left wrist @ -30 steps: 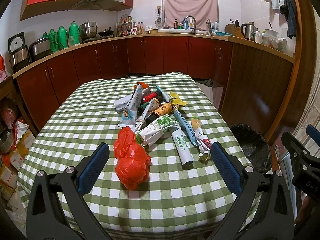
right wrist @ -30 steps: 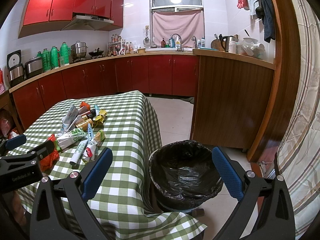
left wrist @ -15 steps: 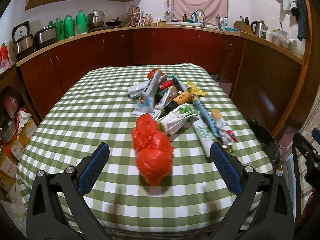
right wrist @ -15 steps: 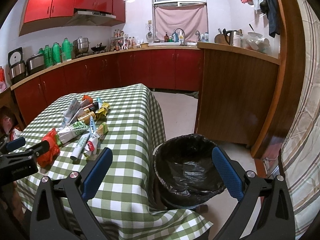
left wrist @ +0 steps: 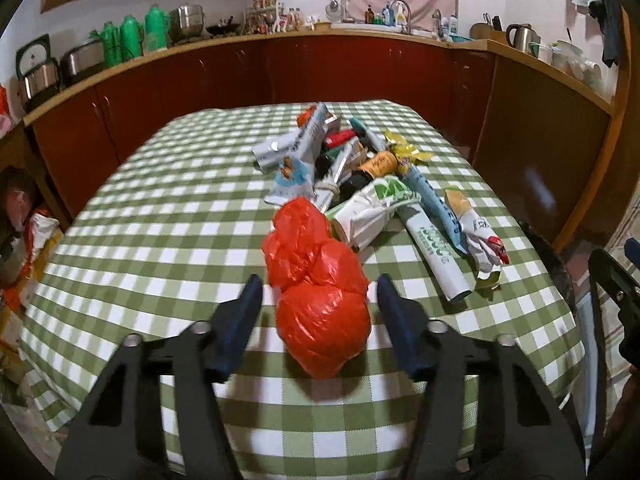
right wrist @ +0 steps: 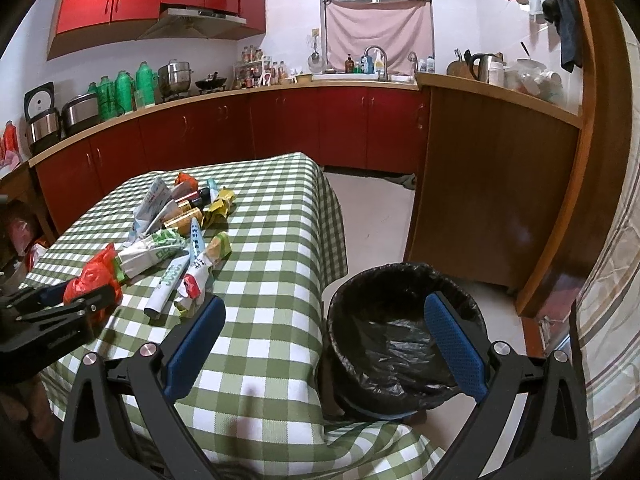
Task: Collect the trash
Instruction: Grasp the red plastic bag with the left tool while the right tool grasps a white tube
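Red plastic bag (left wrist: 320,300) sits between the left claw's (left wrist: 318,300) parted, untouching fingers.

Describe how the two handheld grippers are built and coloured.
Both match: the left gripper and right gripper have black angular frames with silver bolts and two long fingers faced with blue textured pads. No cables or sleeves show.

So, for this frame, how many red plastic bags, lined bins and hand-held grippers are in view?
crumpled red plastic bag: 1
round bin with black liner: 1
hand-held grippers: 2 (left hand-held gripper, right hand-held gripper)
Total: 4
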### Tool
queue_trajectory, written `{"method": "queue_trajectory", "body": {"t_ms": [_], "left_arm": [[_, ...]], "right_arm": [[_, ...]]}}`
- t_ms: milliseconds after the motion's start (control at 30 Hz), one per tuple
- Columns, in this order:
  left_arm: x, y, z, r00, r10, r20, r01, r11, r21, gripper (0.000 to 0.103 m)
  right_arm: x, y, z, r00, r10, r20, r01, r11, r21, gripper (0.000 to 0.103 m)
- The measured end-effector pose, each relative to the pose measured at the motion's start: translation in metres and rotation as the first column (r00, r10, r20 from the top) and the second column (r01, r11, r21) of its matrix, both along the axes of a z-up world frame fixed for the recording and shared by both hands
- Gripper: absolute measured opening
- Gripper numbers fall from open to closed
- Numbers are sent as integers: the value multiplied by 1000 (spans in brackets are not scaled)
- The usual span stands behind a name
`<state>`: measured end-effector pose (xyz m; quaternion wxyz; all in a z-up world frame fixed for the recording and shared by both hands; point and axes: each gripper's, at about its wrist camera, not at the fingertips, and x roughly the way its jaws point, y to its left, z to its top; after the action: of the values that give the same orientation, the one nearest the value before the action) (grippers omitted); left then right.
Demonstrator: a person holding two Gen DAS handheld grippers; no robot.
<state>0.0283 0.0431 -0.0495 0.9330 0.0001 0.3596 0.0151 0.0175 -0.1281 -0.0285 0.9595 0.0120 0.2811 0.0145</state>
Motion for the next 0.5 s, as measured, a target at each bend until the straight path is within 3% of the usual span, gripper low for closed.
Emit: {"method": "queue_trajectory", "body": {"t_ms": [233, 500], "left_arm": [[-6, 5, -1, 1000, -26, -2, 26, 1000, -15, 39], [-22, 29, 3, 1000, 19, 1, -19, 1000, -7, 39]], "right_arm": [[3, 12, 3, 999, 37, 12, -37, 999, 18, 97], [16, 45, 6, 994, 103, 19, -103, 995, -10, 96]]}}
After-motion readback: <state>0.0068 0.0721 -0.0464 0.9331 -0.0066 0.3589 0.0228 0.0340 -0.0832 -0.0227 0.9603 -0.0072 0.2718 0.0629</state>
